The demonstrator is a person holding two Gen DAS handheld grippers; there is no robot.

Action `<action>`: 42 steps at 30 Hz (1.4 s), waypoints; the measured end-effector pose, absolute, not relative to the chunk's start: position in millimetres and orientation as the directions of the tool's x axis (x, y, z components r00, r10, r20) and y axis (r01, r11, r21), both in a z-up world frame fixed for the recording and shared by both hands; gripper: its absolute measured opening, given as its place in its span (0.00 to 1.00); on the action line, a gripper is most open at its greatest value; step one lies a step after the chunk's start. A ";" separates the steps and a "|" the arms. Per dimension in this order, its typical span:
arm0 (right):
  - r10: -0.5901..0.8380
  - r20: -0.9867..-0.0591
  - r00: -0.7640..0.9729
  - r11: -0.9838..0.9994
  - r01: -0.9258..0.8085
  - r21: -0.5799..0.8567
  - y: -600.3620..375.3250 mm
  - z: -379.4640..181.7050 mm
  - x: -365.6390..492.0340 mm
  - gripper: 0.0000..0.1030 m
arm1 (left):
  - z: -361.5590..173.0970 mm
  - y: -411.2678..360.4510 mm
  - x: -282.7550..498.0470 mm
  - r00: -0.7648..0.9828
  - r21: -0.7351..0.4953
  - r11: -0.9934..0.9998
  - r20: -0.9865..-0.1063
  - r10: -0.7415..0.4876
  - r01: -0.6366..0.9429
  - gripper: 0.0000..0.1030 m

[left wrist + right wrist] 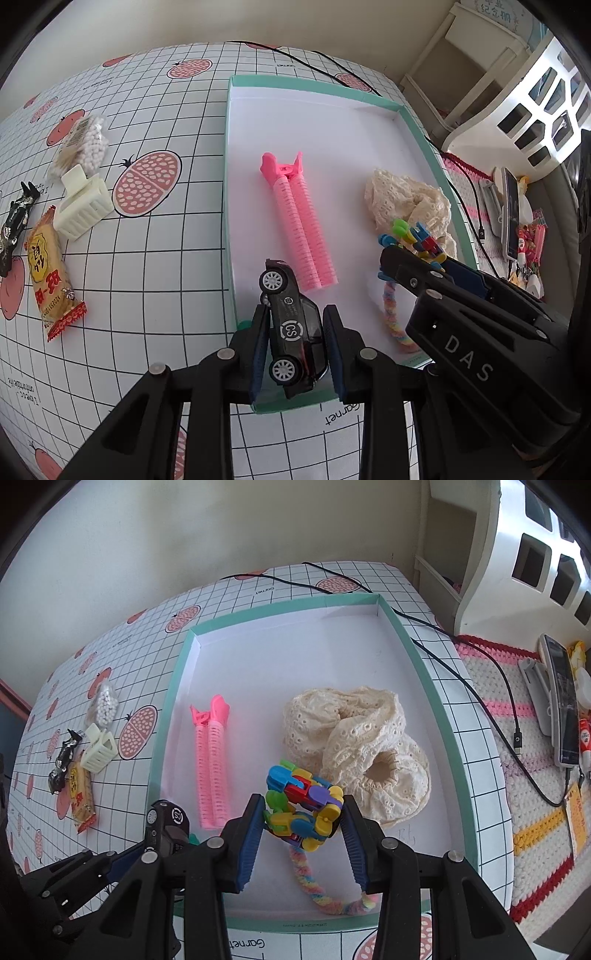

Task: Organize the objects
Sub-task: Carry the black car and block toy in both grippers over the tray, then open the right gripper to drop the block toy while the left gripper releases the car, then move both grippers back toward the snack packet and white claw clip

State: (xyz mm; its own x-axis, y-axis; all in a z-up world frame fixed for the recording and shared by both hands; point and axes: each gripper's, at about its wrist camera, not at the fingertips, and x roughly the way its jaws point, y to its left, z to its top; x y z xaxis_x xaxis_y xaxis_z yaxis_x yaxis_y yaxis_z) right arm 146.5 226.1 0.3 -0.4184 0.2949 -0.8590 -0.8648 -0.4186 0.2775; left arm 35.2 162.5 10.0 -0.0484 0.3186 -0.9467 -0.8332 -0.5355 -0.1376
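A teal-rimmed white box (421, 133) (406, 635) lies on the grid-pattern tablecloth. My left gripper (295, 314) is shut on a black toy car (295, 336), turned on its side above the box's near left corner. My right gripper (302, 801) is shut on a multicoloured plastic link toy (295, 786), low over the box floor beside a cream lace cloth (354, 738). A pink hair roller (303, 225) (212, 768) and a pastel braided cord (310, 882) lie in the box. In the left wrist view the right gripper (406, 266) shows at the right.
Left of the box on the table lie a white claw clip (83, 205), a bag of white beads (88, 146), a yellow snack packet (50, 273) and a second black toy car (16, 225). A black cable (480, 672), a phone (563, 701) on a crocheted mat and a white shelf stand to the right.
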 end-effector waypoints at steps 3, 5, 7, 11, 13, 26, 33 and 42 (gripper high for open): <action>0.293 -0.854 -0.429 -0.420 -0.861 0.288 225.5 1.0 145.9 0.44 | 9.7 165.7 38.6 -0.054 -0.127 -0.525 -0.948 0.315 -0.841 0.33; 0.291 -0.853 -0.434 -0.422 -0.858 0.293 225.3 0.9 145.2 0.44 | 9.9 166.7 41.8 -0.052 -0.125 -0.514 -0.948 0.315 -0.849 0.38; 0.290 -0.849 -0.441 -0.424 -0.855 0.299 225.1 0.6 145.1 0.46 | 10.2 168.6 44.9 -0.049 -0.125 -0.506 -0.947 0.316 -0.853 0.43; 0.303 -0.843 -0.444 -0.425 -0.855 0.298 224.7 3.5 145.8 0.47 | 10.8 172.9 48.1 -0.056 -0.117 -0.500 -0.947 0.317 -0.858 0.46; 0.312 -0.839 -0.446 -0.418 -0.858 0.300 225.3 5.4 147.7 0.47 | 13.6 172.1 46.9 -0.055 -0.123 -0.501 -0.944 0.326 -0.856 0.46; 0.381 -0.810 -0.447 -0.347 -0.881 0.323 230.9 16.4 162.9 0.47 | 28.1 165.0 40.9 -0.041 -0.167 -0.500 -0.925 0.378 -0.850 0.46; 0.395 -0.806 -0.440 -0.325 -0.888 0.325 232.5 16.9 167.5 0.47 | 36.6 159.9 32.8 -0.096 -0.132 -0.524 -0.918 0.385 -0.842 0.46; 0.365 -0.823 -0.436 -0.378 -0.877 0.297 227.6 11.1 154.8 0.47 | 50.8 135.6 -3.9 -0.277 -0.032 -0.661 -0.892 0.358 -0.750 0.60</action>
